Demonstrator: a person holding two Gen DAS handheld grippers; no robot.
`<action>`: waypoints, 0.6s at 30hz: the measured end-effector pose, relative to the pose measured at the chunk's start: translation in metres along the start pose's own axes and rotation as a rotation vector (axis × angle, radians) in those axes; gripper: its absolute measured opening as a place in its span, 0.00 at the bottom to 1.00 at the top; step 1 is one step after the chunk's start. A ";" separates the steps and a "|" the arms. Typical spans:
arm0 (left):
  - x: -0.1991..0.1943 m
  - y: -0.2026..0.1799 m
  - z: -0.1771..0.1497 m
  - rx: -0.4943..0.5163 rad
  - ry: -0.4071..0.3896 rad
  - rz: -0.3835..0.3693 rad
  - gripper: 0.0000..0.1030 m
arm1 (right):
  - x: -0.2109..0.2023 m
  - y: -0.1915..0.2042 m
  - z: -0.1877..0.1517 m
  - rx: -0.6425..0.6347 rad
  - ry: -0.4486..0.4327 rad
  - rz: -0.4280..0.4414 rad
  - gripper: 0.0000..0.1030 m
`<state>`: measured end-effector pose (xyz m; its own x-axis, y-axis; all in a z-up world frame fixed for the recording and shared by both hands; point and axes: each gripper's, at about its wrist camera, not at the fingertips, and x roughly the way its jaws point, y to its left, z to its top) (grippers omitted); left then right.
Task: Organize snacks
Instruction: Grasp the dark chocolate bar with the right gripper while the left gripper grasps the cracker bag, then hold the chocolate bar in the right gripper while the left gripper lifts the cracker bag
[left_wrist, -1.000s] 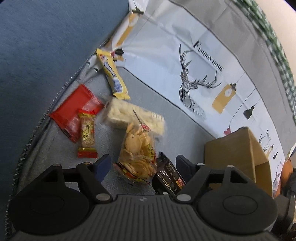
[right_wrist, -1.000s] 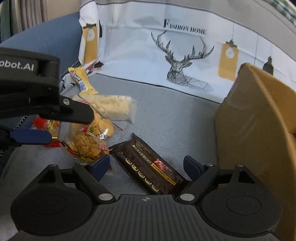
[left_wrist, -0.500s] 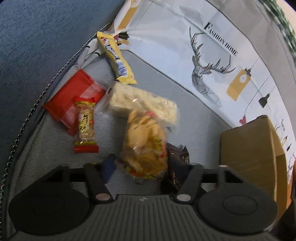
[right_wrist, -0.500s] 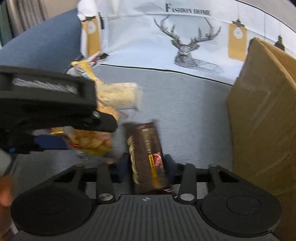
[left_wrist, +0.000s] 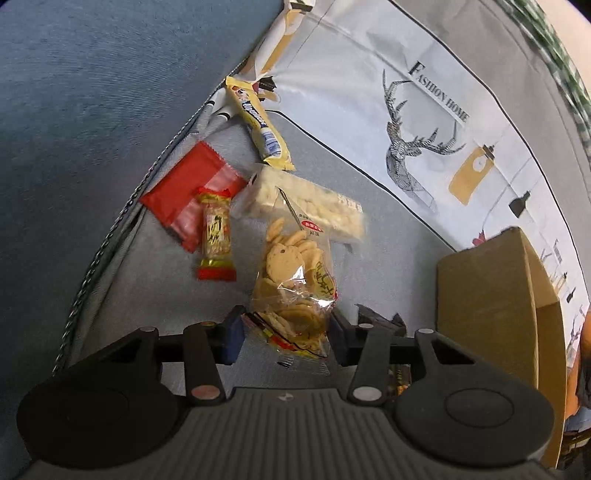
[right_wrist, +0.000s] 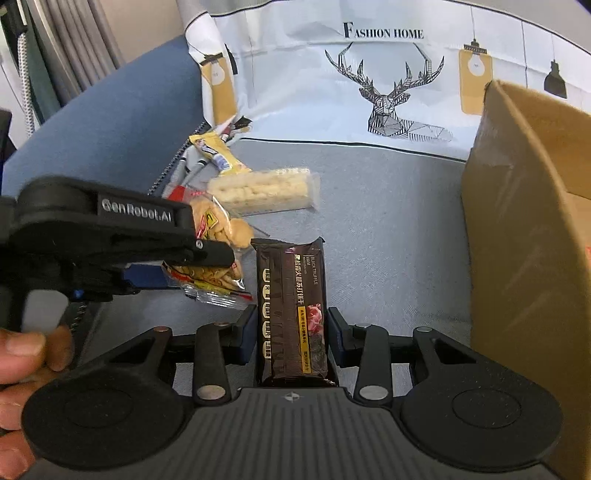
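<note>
At the far left of the grey cloth surface, a red packet is seen lying flat, and a small yellow-and-red wrapped snack is laid partly over its near corner. Just behind them, a yellow wafer bar is propped against the printed deer cloth. Next along, a clear pack of pale rice bars is stretched across the middle, and its near edge is overlapped by the bag of round crackers.

That cracker bag is gripped at its lower end by the left tool, whose blue pads are pressed in on the crinkled plastic from both sides. In the right wrist view the same bag is seen caught under the black body of the left tool.

Further right, the dark brown cracker pack is clamped lengthwise in the right tool, both pads being closed against its sides, with its far end pointed towards the deer print.

At the far right, the open cardboard box is stood on the cloth, apart from both held snacks.
</note>
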<state>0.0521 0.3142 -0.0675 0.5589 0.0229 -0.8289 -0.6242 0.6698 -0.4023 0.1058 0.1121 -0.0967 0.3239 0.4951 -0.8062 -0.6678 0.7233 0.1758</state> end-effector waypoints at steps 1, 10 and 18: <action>-0.004 -0.001 -0.003 0.007 -0.002 -0.004 0.50 | -0.006 0.000 -0.001 0.008 0.006 -0.001 0.40; -0.030 -0.007 -0.025 0.071 0.014 -0.010 0.50 | -0.068 0.002 -0.047 0.054 0.033 0.046 0.40; -0.016 0.007 -0.033 0.022 0.138 -0.022 0.51 | -0.062 -0.004 -0.084 0.040 0.100 0.010 0.40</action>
<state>0.0206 0.2944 -0.0696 0.4907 -0.0929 -0.8664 -0.5997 0.6853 -0.4132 0.0317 0.0378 -0.0947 0.2475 0.4533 -0.8563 -0.6425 0.7383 0.2052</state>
